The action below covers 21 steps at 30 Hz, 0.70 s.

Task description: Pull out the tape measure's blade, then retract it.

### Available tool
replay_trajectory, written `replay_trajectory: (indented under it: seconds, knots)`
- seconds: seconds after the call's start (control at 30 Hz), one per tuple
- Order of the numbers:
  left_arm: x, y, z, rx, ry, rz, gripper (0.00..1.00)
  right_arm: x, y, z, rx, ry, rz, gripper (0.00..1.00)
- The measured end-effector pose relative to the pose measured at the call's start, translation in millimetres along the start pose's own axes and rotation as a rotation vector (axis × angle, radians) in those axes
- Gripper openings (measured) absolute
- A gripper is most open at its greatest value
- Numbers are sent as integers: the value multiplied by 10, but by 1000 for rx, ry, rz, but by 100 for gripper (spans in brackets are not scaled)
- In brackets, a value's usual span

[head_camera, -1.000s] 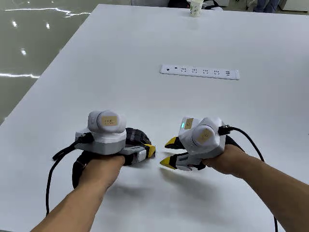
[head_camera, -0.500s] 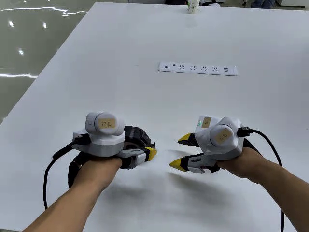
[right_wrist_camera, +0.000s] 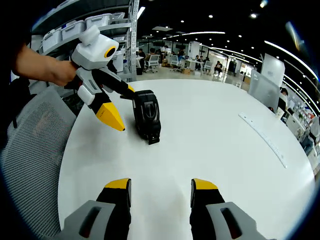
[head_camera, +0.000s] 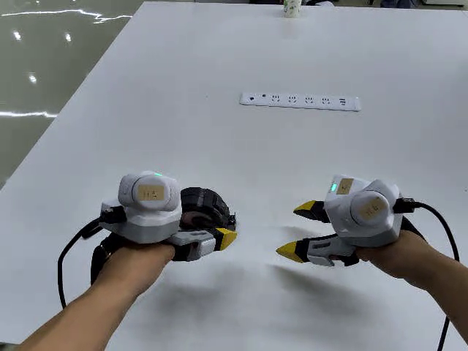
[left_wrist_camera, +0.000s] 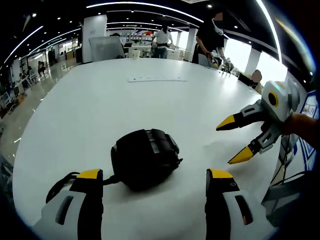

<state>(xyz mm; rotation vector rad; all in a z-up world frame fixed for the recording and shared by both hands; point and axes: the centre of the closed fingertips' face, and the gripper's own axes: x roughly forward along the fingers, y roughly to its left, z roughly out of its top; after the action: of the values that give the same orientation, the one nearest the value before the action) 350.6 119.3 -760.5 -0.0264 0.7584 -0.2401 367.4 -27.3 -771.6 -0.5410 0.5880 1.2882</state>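
Presently left hand-held gripper gapes wide around the black tape measure — right hand-held gripper wide, empty, nearby.

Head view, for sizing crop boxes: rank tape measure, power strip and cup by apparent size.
1. Tape measure or power strip: unsure; the strip is longer but thin, the tape measure bulkier, nearer, partly hidden.
2. Cup: smallest, far, cut by the frame edge.

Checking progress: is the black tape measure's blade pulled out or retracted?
Retracted: no blade extends from the black round tape measure on the white table.
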Motion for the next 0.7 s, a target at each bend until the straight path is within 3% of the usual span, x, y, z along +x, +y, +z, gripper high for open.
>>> replay_trajectory:
  seconds: [0.5,0.7]
  knots:
    - [-106,8,-32,51,-39,-54,85,-276,-36,-132,86,-26,-69,53]
    - [-168,-17,-11,58,-76,-73,86,-362,-41,-193,116,-40,-98,55]
